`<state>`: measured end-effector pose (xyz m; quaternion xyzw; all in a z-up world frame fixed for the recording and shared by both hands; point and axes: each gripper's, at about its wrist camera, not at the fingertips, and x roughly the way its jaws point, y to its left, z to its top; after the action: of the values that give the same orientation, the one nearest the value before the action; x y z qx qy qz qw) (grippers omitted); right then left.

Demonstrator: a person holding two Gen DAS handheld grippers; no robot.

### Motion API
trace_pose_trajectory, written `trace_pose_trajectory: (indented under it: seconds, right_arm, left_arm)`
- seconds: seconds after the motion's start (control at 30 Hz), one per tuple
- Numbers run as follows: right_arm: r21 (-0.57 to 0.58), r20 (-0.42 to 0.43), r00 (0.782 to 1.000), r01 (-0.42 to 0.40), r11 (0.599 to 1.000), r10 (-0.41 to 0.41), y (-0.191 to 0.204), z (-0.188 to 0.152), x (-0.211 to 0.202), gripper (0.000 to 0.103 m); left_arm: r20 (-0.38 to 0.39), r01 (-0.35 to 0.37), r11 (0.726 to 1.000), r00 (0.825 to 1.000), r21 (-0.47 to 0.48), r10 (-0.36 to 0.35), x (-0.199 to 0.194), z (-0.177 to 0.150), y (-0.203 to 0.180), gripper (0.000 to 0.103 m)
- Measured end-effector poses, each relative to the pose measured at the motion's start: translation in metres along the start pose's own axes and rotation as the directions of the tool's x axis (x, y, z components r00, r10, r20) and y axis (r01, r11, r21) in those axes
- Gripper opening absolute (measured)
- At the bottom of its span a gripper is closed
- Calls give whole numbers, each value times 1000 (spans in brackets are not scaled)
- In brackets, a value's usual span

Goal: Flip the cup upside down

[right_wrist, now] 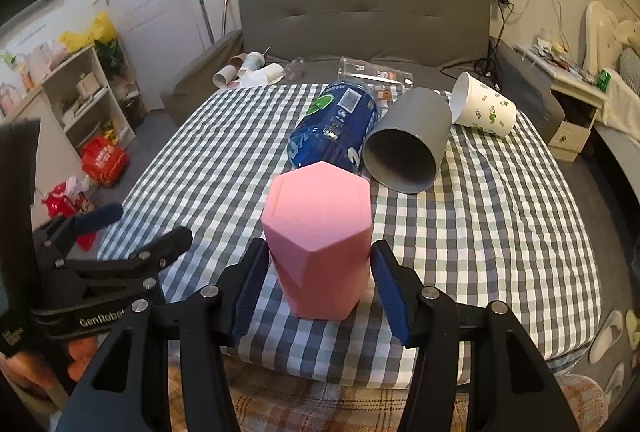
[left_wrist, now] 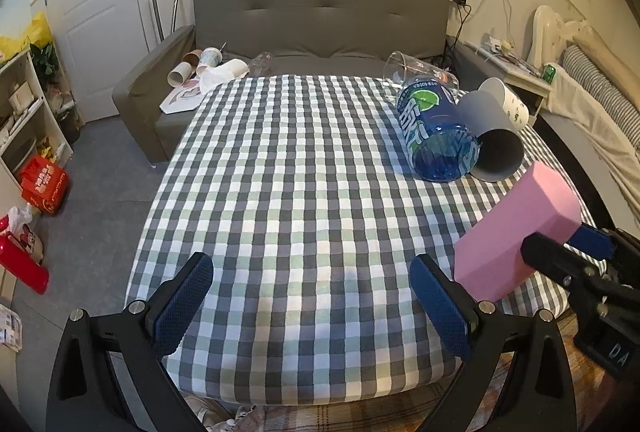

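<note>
Right tool (right_wrist: 318, 286) clamps pink cup (right_wrist: 320, 232), closed base up, near desk (right_wrist: 500, 232) front edge; whether it rests on cloth, can't tell. Left tool (left_wrist: 312, 308) spread wide, holds nothing. Advice: lower square, rim flat, release slowly, clear of blue can (right_wrist: 336, 124).

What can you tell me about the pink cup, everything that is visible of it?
The pink cup is hexagonal in section, with flat faces and a matte, foam-like surface. A closed flat end with a shallow recessed border faces the right wrist camera; its mouth is not visible. It is tilted, leaning away from the right gripper, whose blue-padded jaws stand at either side of its near part, apparently gripping it. Whether it touches the checkered cloth is unclear. The blue bottle lies behind it.
</note>
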<state>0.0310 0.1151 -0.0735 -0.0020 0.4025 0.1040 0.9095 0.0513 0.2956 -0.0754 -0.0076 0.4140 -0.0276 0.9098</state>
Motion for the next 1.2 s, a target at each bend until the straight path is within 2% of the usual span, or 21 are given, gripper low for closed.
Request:
trace_pose_trajectory:
  seconds: [0.23,0.33,0.53,0.67,0.8,1.0,1.1,1.17,1.2]
  right_arm:
    - [7,1,1000,0,1000,0,0,-1,-2,54]
    - [32,-8,1000,2,999,-2,-3,-1,-3,73]
    - [41,49,999,-27,999,25,-12,0,-27,76]
    - [51,102,994,-33,998,27,-21,1,-49,77]
    - [70,161,987,-9,998,-2,-39,2,-75,78]
    - [80,230,971,51,995,-69,-64,-5,-111,86]
    - [70,239,966,86,994,-100,-70,-13,-122,93]
    - [66,235,964,109,992,-122,-71,-18,-125,103]
    - [66,234,964,114,991,-127,-71,-22,-127,103]
  left_arm:
    - [11,-22,1000,1000,0,22,-10,1,0,101]
    - [17,-28,1000,999,1,28,-16,1,-2,101]
    - [46,-31,1000,998,4,31,-36,4,-15,101]
    - [107,-31,999,994,11,30,-55,6,-29,101]
    - [165,-21,1000,986,17,18,-74,6,-45,101]
    - [232,-15,1000,973,6,14,-96,0,-65,102]
    - [266,-23,1000,964,-9,24,-105,-7,-71,103]
    - [278,-23,1000,960,-16,26,-110,-12,-74,103]
    - [280,-24,1000,960,-18,28,-111,-14,-74,103]
